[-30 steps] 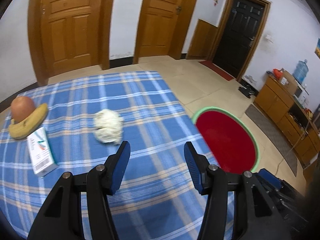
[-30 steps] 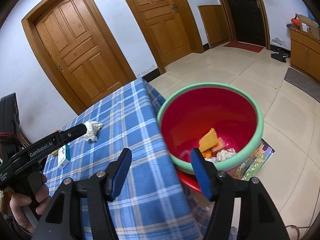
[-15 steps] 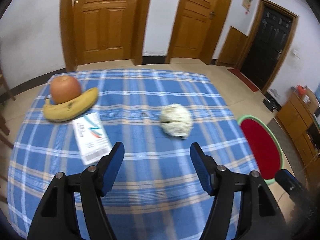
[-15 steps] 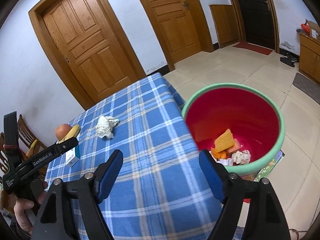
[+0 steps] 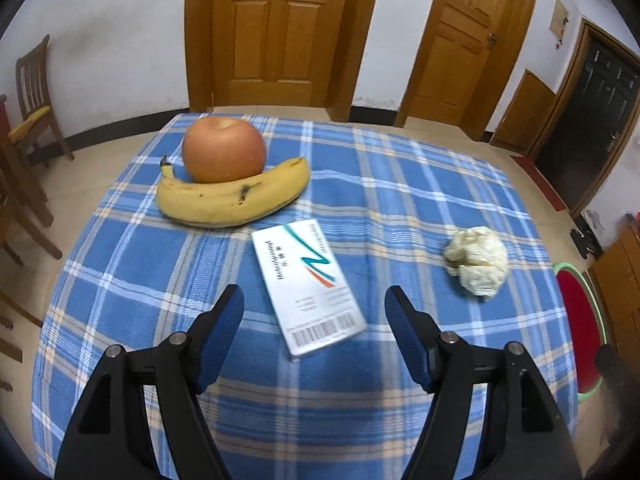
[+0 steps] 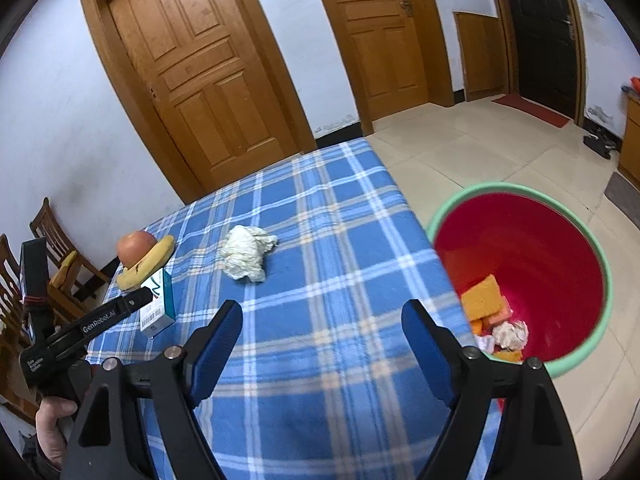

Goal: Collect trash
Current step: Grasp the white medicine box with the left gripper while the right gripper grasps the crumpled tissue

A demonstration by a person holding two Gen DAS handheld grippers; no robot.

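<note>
Trash partly collected: scraps already lie in the red bin (image 6: 560, 248). Left gripper (image 5: 314, 310) and right gripper (image 6: 322, 326), jaws just widened, hold nothing. Small box (image 5: 308, 284) lies just ahead of the left; crumpled paper (image 6: 248, 256) ahead of the right.

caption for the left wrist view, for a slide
Open left gripper hovers over a white box on the blue plaid tablecloth, with banana, apple and crumpled tissue nearby.

Left gripper (image 5: 314, 302) of black angular plastic arms, blue ribbed pads (image 5: 222, 334), round silver screws at the pivots, right gripper (image 6: 322, 322) built alike, white "GenRobot.AI" lettering along one black finger, dark sleeve cuff at the hand (image 6: 52, 426)
</note>
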